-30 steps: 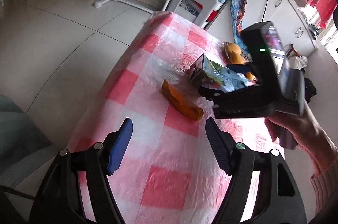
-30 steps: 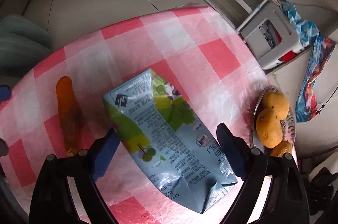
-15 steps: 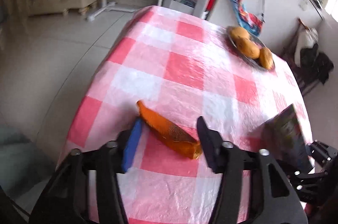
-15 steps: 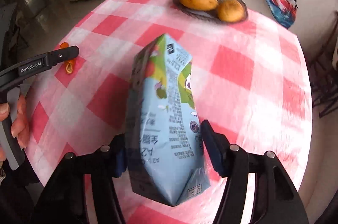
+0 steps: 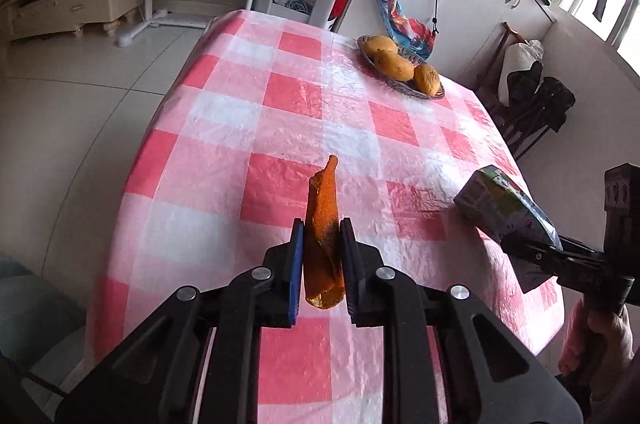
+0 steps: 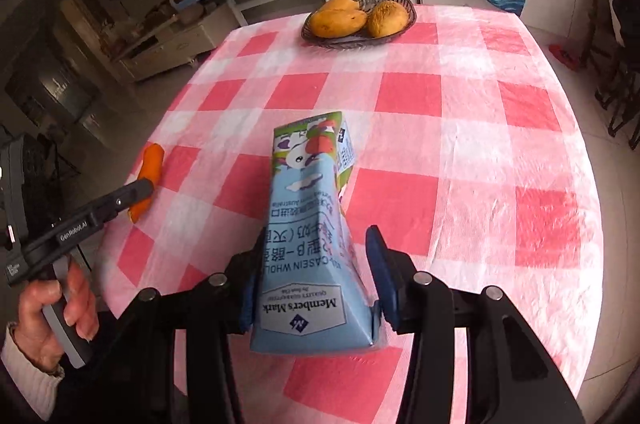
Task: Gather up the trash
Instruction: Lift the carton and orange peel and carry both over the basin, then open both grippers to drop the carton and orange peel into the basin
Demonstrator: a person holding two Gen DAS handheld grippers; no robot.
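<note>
L wrist: left gripper (image 5: 320,244) pinched tight on orange peel (image 5: 322,220), lifted off the table (image 5: 224,112), thin + floppy so may slip; R wrist: right gripper (image 6: 314,272) clamps milk carton (image 6: 310,224) by crumpled end w/ top over cloth, could twist out.

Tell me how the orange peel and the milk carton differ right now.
The orange peel is a thin, curled orange strip; the milk carton is a bulky blue printed box. The peel sits in the left claw, the carton in the right claw. The peel looks limp, the carton crumpled but keeping its shape. Both are gripped and held above the checked tablecloth.
</note>
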